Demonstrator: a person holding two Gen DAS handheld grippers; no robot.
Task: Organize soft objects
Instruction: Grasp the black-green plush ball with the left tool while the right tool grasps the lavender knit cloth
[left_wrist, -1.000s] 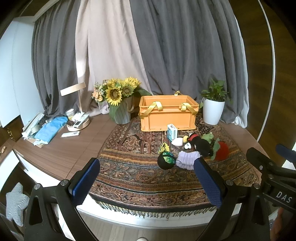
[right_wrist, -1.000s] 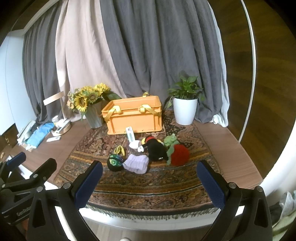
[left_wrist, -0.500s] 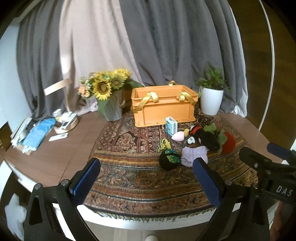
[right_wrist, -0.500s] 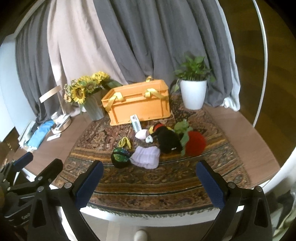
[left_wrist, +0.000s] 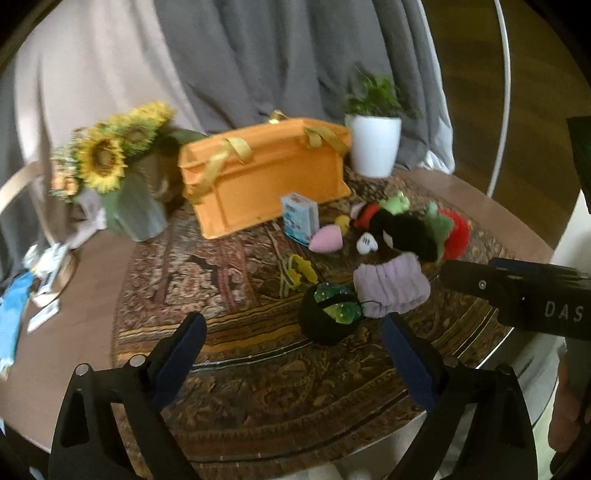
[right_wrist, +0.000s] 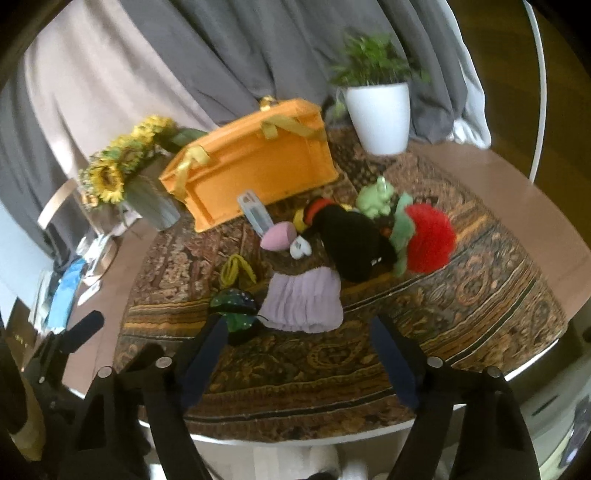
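Note:
An orange crate (left_wrist: 266, 173) (right_wrist: 255, 166) with yellow handles stands at the back of the rug. In front of it lie soft toys: a lilac ribbed plush (left_wrist: 391, 288) (right_wrist: 303, 299), a black-green dotted plush (left_wrist: 330, 314) (right_wrist: 234, 310), a black plush (left_wrist: 402, 232) (right_wrist: 351, 243), a red fuzzy strawberry (left_wrist: 456, 232) (right_wrist: 430, 236), a green frog (right_wrist: 376, 195) and a pink piece (left_wrist: 327, 240). My left gripper (left_wrist: 293, 321) hangs just short of the dotted plush, jaws closing, nothing between them. My right gripper (right_wrist: 297, 326) reaches the lilac plush's near edge, jaws closing, pads not touching it.
A sunflower vase (left_wrist: 136, 210) stands left of the crate and a white plant pot (left_wrist: 375, 144) to its right. A small carton (left_wrist: 299, 218) and a yellow band (left_wrist: 299, 273) lie among the toys. The patterned rug (left_wrist: 240, 369) covers the round table; curtains hang behind.
Both grippers have come forward and down toward the toy pile and rolled somewhat. Both pairs of jaws have narrowed, the right more than the left.

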